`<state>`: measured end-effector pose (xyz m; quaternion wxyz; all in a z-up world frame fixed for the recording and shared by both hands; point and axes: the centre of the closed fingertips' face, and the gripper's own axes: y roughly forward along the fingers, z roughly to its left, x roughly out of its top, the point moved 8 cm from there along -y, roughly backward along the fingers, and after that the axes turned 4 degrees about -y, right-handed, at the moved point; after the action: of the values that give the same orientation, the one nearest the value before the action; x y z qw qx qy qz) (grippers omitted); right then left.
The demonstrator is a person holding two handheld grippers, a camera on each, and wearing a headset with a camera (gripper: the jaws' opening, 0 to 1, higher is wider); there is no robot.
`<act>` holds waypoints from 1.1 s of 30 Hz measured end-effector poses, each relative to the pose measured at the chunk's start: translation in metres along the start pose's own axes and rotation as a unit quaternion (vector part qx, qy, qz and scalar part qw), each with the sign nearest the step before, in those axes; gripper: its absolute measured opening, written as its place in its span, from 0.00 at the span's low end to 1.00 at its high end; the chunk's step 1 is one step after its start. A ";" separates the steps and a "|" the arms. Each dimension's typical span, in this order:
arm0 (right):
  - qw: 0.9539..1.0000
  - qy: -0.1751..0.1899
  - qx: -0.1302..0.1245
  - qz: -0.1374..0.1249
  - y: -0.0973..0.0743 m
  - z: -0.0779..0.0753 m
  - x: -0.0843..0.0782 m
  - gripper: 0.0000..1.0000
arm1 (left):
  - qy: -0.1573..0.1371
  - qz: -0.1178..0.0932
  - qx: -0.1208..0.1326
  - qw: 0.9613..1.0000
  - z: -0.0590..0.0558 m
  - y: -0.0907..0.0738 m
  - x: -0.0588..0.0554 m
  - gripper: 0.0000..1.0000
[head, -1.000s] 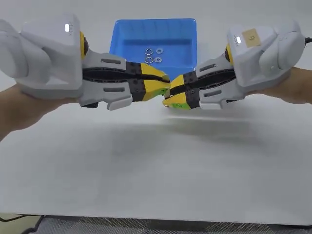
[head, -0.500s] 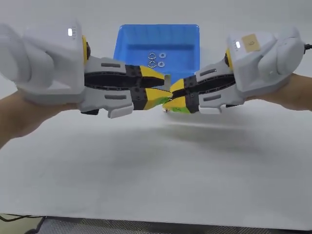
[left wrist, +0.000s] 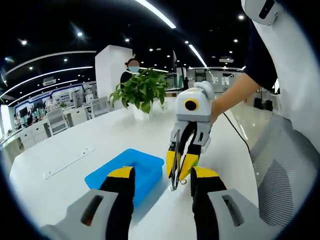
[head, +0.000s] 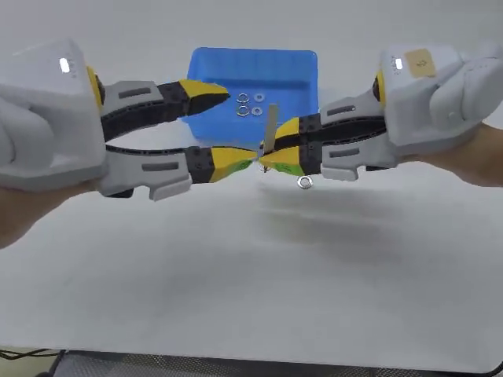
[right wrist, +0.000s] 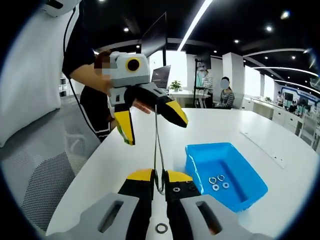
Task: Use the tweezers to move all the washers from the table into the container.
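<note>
Left gripper: its jaws have been opened wide since a moment ago, when they were shut beside the other gripper. Nothing is held in them.
Right gripper: its jaws are pressed tight on the tweezers, which are stood up out of them.
What that means: the tweezers are now held by the right gripper alone, so it is judged that picking up can be started.
Table: white and bare near the person.
Washer on the table: it is laid flat just below the right gripper, apart from the tweezers. Two small rings are seen just past the right jaws and are taken for washers too.
Container: blue, set behind both grippers.
Washers in the container: four are laid close together on its floor.
Task so far: judged partly done, as not all washers are in.
In the way: the top jaw of the left gripper is held across the front of the container and may have to be moved aside.
Far off: a green plant is stood on the long table, out of the way.
</note>
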<state>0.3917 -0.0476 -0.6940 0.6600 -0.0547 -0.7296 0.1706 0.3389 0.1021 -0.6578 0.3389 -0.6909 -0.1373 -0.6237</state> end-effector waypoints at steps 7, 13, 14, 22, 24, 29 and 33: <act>1.000 -0.021 -0.002 0.005 -0.001 -0.005 0.023 0.09 | -0.039 -0.015 0.021 0.999 -0.001 -0.020 -0.008 0.51; 0.999 -0.042 -0.007 0.004 0.001 -0.016 0.043 0.09 | -0.067 -0.028 0.037 0.997 0.001 -0.033 -0.012 0.68; 0.999 -0.045 -0.008 0.005 0.001 -0.018 0.044 0.09 | -0.070 -0.029 0.038 0.996 0.001 -0.035 -0.013 0.71; 0.997 -0.066 -0.024 0.007 0.001 -0.053 0.060 0.09 | -0.086 -0.031 0.034 0.995 -0.003 -0.048 -0.022 0.81; 0.997 -0.069 -0.028 0.011 0.002 -0.056 0.063 0.09 | -0.091 -0.030 0.039 0.995 -0.003 -0.051 -0.024 0.86; 0.997 -0.061 -0.046 0.026 0.008 -0.079 0.044 0.09 | -0.110 -0.034 0.050 0.992 -0.004 -0.058 -0.027 0.96; 0.997 -0.046 -0.060 0.032 0.013 -0.093 0.028 0.09 | -0.119 -0.027 0.063 0.991 -0.005 -0.062 -0.034 0.99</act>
<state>0.4775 -0.0102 -0.6657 0.6154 -0.1099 -0.7660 0.1500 0.2909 0.1526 -0.6717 0.3465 -0.7332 -0.2340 -0.5362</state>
